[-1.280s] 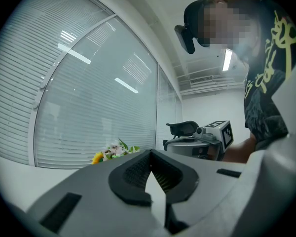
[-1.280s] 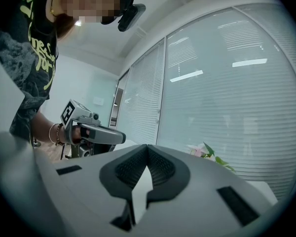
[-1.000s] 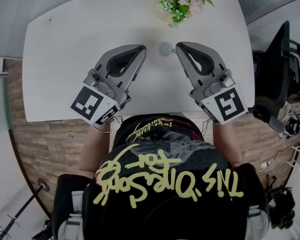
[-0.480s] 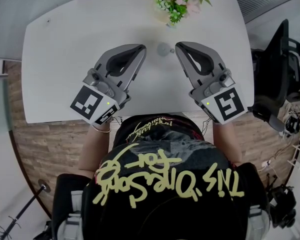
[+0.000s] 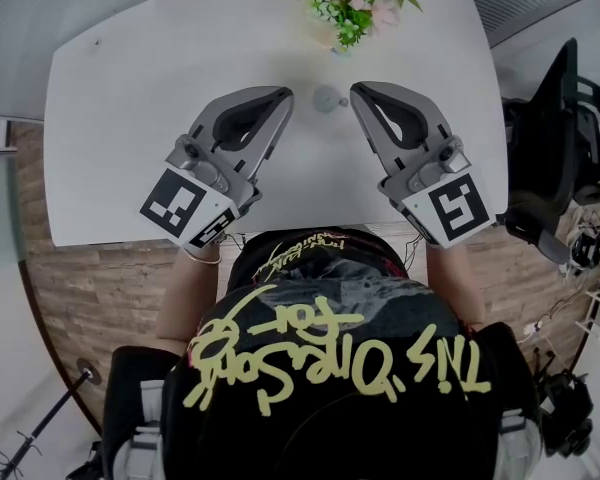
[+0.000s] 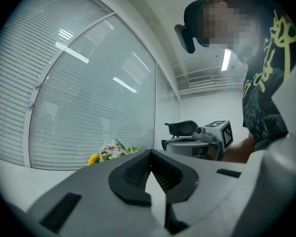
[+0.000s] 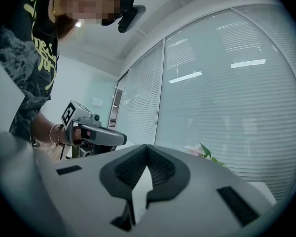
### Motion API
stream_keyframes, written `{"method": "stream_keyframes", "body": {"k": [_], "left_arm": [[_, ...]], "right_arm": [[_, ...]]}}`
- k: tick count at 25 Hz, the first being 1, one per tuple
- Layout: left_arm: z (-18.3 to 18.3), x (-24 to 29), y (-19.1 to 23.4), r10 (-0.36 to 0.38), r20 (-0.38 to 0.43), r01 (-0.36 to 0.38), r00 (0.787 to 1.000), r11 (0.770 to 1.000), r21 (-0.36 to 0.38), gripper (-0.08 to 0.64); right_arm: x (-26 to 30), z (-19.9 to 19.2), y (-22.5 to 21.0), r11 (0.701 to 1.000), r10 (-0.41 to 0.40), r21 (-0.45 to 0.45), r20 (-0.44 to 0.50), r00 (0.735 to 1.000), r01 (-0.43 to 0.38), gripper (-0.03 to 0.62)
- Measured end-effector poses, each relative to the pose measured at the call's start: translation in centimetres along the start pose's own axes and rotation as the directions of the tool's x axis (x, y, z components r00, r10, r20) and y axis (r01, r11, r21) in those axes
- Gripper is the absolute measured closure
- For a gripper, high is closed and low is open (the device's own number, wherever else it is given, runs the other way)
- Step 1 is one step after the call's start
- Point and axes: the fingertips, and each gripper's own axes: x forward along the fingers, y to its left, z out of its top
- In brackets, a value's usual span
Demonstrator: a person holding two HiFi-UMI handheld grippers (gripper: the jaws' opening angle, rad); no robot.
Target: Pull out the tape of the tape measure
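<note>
a seated person in a black t-shirt (image 5: 330,368) with yellow lettering holds two hand-held grippers level and low over a white table (image 5: 130,118), their tips angled in towards each other. between the tips, touching neither, a small round grey tape measure (image 5: 330,98) sits on the tabletop, just in front of a vase of flowers (image 5: 352,3) at the far edge.

the left gripper (image 5: 285,95) has its jaws pressed together with nothing between the ribbed black pads, as its own view shows. the right gripper (image 5: 358,91) is closed in the same way and is equally empty. each gripper view looks out over its closed tips at window blinds and at the other gripper across the gap. neither view takes in the tape measure, which lies below their line of sight.

no strip of tape can be seen drawn out of the case, though the case is too small in the head view to make out its tab or slot. the scene would suit a tape that is wound in and waiting, and equally one that has been drawn and has sprung back inside.

the symmetrical pose, with one gripper on each side of the case and the marker cubes (image 5: 185,208) near the table's front edge, looks like a resting stance. it seems to keep both tools within reach of the case, one placed to steady it and the other to take the tape's end. an office chair (image 5: 555,138) stands off to the right of the table.
</note>
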Motion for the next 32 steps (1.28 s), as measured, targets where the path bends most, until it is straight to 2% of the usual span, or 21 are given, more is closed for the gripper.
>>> {"method": "stream_keyframes", "body": {"k": [32], "left_arm": [[0.02,0.1,0.09,0.002,0.014,-0.002,1.0,1.0,-0.01,0.566]], "right_arm": [[0.07,-0.36,-0.03,1.0,-0.005,-0.005,-0.002,1.0,0.005,0.59]]}}
